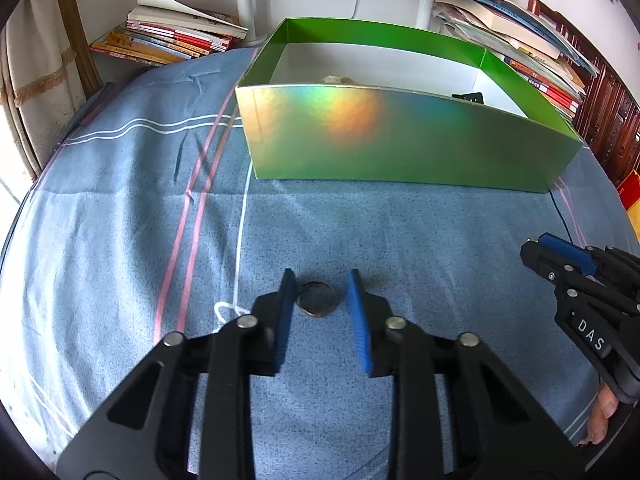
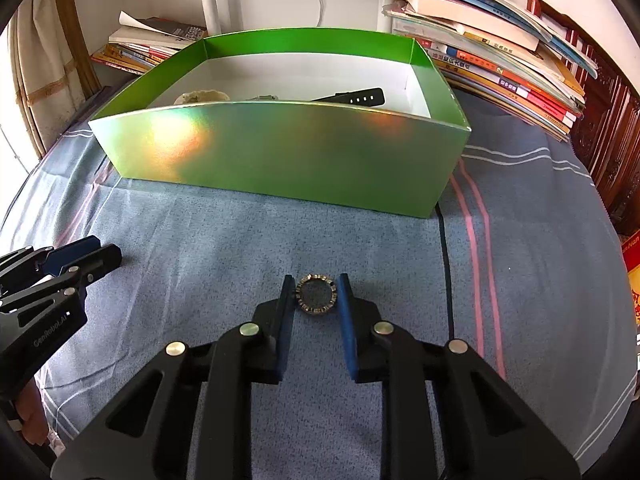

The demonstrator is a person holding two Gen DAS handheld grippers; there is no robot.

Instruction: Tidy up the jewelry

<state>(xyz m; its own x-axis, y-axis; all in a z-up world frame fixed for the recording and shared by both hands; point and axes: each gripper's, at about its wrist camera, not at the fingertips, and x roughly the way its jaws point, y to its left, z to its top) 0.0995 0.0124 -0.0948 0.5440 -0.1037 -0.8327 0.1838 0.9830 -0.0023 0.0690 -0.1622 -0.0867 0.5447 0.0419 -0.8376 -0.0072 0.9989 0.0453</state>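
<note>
So both tongs are down low over the blue striped cloth (image 1: 120,208) covering the tabletop, each lined up on its own ring.

Left tongs (image 1: 322,280): jaws spread apart, with a plain dark metal ring (image 1: 317,298) lying flat on the cloth between the tips. It sits right against the left blue pad, while there's a small gap on the right side, so nothing is clamped.

Right tongs (image 2: 316,282): a round gold-toned ring with small stones around its band (image 2: 316,294) sits between the blue pads, and both pads look to be touching its sides, so it seems pinched. It's still down at cloth level.

Farther back is the shiny green cardboard box (image 2: 280,156) with a white inside, open on top. Over its near wall you can see a black strap with holes (image 2: 356,98) toward the right and a pale lumpy thing (image 2: 200,97) toward the left; can't tell what that one is.

Stacks of books (image 2: 500,68) are piled at the far right, and another stack (image 1: 168,40) at the far left.
</note>
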